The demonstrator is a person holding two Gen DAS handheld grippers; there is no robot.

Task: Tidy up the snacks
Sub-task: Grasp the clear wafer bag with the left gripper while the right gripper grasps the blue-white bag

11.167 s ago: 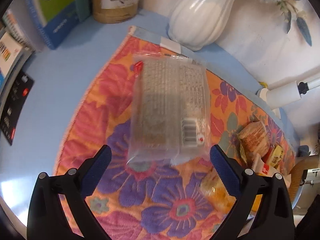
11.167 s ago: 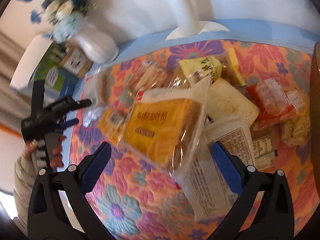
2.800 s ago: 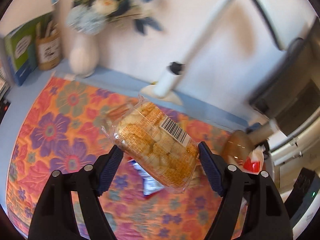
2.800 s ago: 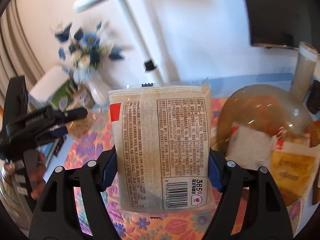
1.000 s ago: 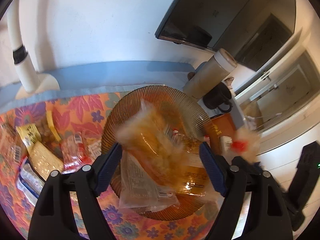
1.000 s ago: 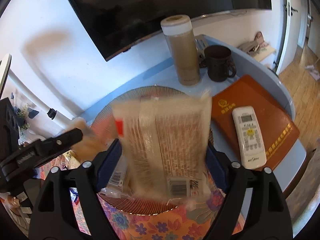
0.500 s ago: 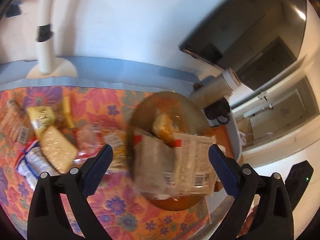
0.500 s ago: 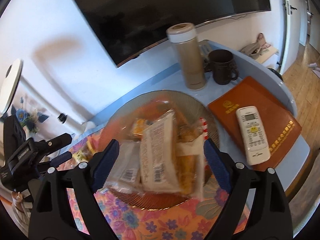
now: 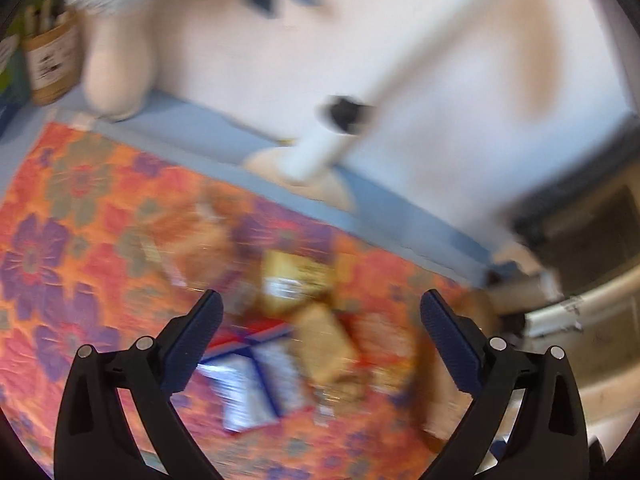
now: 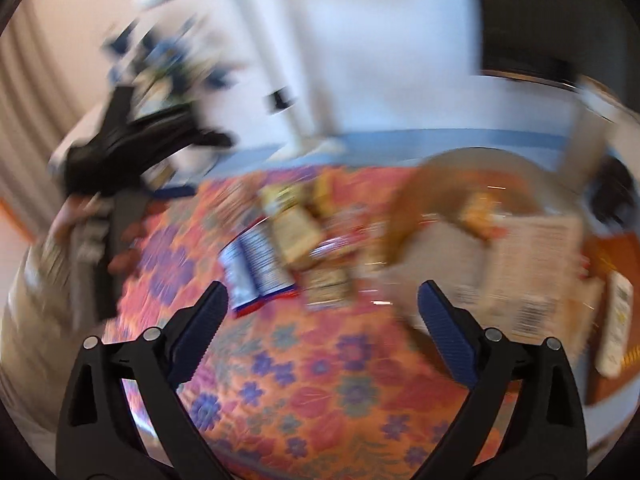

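Observation:
Both views are motion-blurred. My left gripper [image 9: 320, 320] is open and empty above a pile of snack packets on the floral cloth [image 9: 80, 240]: a blue-and-white packet [image 9: 256, 384], a yellow packet [image 9: 296, 280] and a tan bread packet [image 9: 324, 344]. My right gripper [image 10: 322, 312] is open and empty. It looks at the same pile, with the blue-and-white packet [image 10: 256, 268] ahead, and at the amber glass bowl [image 10: 452, 176] at the right holding a pale packet with a barcode [image 10: 532, 272]. The left gripper also shows in the right wrist view [image 10: 140, 148], at the left.
A white lamp base [image 9: 316, 160], a white vase [image 9: 116, 76] and a brown jar [image 9: 48, 60] stand at the back of the blue table. A remote [image 10: 616, 324] lies on an orange book at the right edge, beside the bowl.
Both grippers let go of their packets into the amber bowl, opened and swung left, back toward the snack pile on the cloth.

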